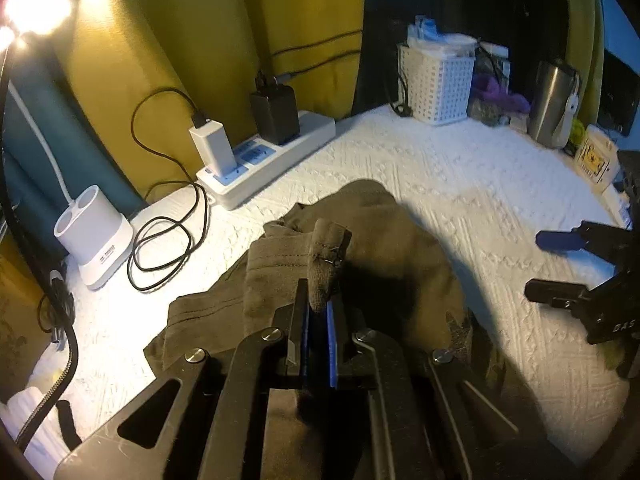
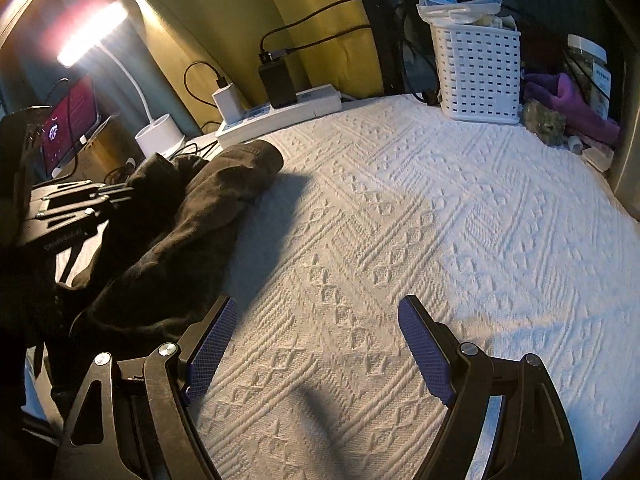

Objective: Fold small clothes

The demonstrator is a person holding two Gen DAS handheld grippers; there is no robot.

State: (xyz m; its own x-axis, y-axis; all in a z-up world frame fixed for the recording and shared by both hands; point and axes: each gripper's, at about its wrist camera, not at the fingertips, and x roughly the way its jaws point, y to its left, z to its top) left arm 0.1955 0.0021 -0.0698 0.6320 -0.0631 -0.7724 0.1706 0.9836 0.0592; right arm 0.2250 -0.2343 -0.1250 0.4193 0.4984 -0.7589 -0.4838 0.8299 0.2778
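While left gripper [image 1: 318, 312] pinches dark garment [image 1: 352, 248] (bunched), right gripper [image 2: 316, 344] spread apart.

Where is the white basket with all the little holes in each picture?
Left wrist view: the white basket stands at the far edge of the white textured cover, upper right of middle.
Right wrist view: the white basket is at the top right, on the cover's far edge.
Shared landmark: the white power strip lies to the basket's left in both views.
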